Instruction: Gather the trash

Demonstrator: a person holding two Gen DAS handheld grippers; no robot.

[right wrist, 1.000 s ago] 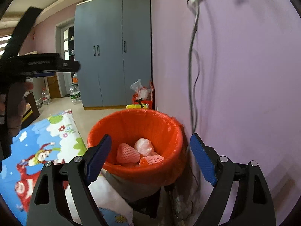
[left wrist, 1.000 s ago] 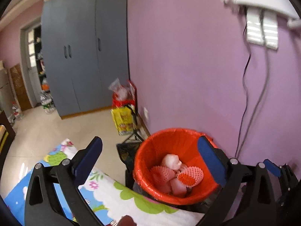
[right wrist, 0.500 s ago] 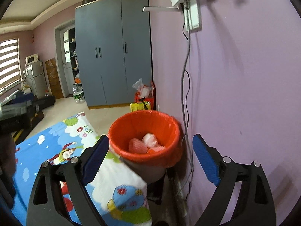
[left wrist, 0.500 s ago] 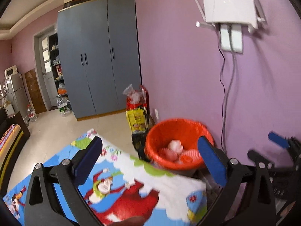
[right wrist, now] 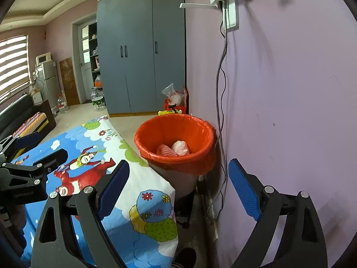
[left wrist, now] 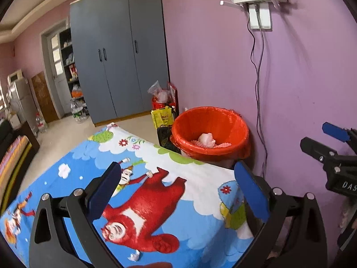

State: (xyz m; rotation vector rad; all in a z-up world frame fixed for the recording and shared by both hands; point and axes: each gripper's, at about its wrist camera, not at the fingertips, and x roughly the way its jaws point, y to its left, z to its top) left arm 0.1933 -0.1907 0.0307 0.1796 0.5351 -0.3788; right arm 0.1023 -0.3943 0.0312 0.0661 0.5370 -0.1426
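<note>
An orange-lined trash bin point(left wrist: 234, 122) stands against the purple wall, past the table's far corner; it also shows in the right wrist view point(right wrist: 200, 158). Inside lie a crumpled white wad point(left wrist: 206, 139) and foam fruit nets point(right wrist: 164, 150). My left gripper point(left wrist: 178, 189) is open and empty above the cartoon tablecloth point(left wrist: 73, 156). My right gripper point(right wrist: 178, 187) is open and empty over the table's right corner, short of the bin. A small white scrap point(left wrist: 135, 256) lies on the cloth near the front edge.
A grey wardrobe point(left wrist: 118, 51) stands at the back, with bags point(left wrist: 164, 102) and water bottles point(left wrist: 77, 110) on the floor beside it. Cables point(right wrist: 221, 89) hang down the wall behind the bin. A black sofa point(right wrist: 15, 114) is at the left.
Both grippers have pulled back from over the bin toward the table. The bin now looks smaller and farther, and the tablecloth fills the foreground. Both stay open.
</note>
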